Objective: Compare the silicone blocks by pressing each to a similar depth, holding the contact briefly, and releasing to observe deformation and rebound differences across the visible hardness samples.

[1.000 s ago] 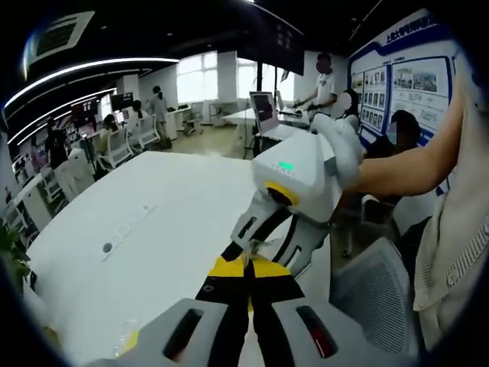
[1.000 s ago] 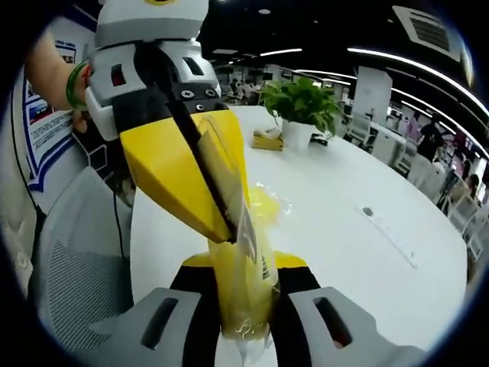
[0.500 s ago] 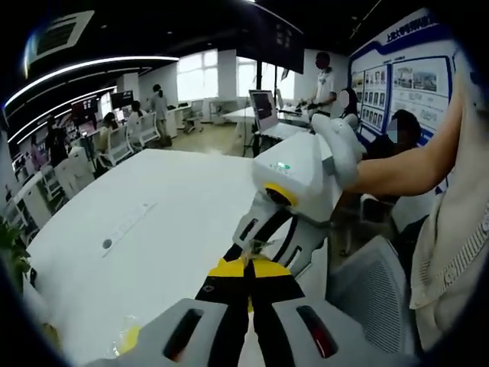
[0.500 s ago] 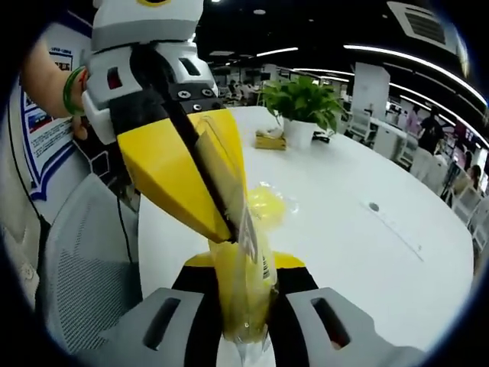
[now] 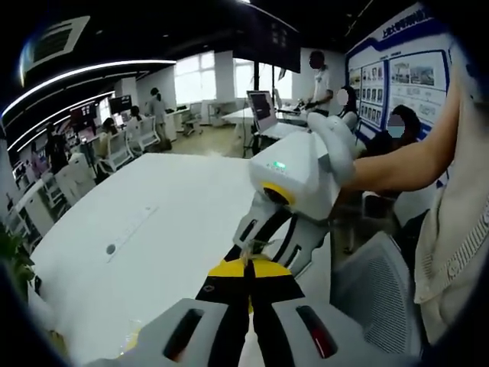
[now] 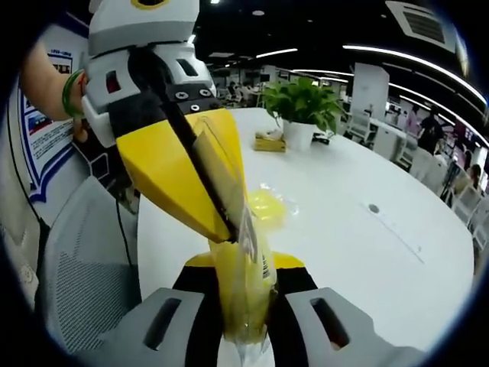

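Observation:
A clear plastic bag (image 6: 246,294) with something yellow inside hangs between my two grippers above the near edge of the white table (image 6: 344,245). My right gripper (image 6: 244,265) is shut on the bag's lower part. My left gripper (image 6: 231,234) comes down from the upper left with its yellow jaws shut on the bag's top edge. In the left gripper view, my left gripper (image 5: 248,263) is shut tip to tip against the right gripper (image 5: 250,249), and a sliver of clear plastic (image 5: 254,245) shows between them. A second clear bag with yellow contents (image 6: 267,205) lies on the table beyond.
A potted plant (image 6: 302,103) and a small yellow thing (image 6: 267,141) stand at the table's far end. A grey mesh chair (image 6: 84,260) is close on the left. A socket strip (image 5: 126,229) is set in the tabletop. People stand and sit in the background.
Both grippers keep their hold on the bag. Both views have shifted only slightly.

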A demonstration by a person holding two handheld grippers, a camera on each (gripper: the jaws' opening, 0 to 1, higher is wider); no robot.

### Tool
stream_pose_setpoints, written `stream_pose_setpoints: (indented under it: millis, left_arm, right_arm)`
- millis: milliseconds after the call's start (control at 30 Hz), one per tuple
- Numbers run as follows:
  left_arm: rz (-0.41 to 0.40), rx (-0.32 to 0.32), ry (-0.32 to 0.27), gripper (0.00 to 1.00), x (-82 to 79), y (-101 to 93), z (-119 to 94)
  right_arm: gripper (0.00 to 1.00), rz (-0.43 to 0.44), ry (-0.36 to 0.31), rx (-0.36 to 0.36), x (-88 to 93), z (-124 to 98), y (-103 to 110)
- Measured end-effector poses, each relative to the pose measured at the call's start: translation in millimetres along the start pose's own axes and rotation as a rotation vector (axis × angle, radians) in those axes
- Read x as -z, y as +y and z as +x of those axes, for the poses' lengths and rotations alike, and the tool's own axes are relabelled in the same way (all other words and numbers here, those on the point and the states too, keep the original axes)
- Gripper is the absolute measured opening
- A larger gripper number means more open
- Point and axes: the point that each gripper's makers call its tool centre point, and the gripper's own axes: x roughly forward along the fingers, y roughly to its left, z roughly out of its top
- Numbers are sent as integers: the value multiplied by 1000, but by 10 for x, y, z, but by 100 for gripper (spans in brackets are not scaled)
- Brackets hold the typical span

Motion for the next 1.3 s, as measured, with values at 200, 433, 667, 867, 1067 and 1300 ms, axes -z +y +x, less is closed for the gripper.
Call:
stream_pose_setpoints:
  millis: [200,433,667,867,1067,1300]
  left_arm:
    - [-1,-6,-3,0,3,6,7]
    - [8,-18,0,0,0,6,12]
    - [23,-25,8,0,0,7,18]
    - [22,-35,10,0,10,24,11]
    - [23,-43,11,0,28,23,1]
    - [15,-45,12,0,51,38,0]
  right_arm:
    - [14,-7,-1,0,5,1,-10]
    - [18,-17,-17,-2,-5,-3,-17]
    - [21,-30,-19,-3,0,1,-12]
    - [22,-51,-28,0,-12,22,-25]
    - [23,-73,-28,-10,-11,37,-12]
    - [25,-91,-22,-11,-2,57,-15]
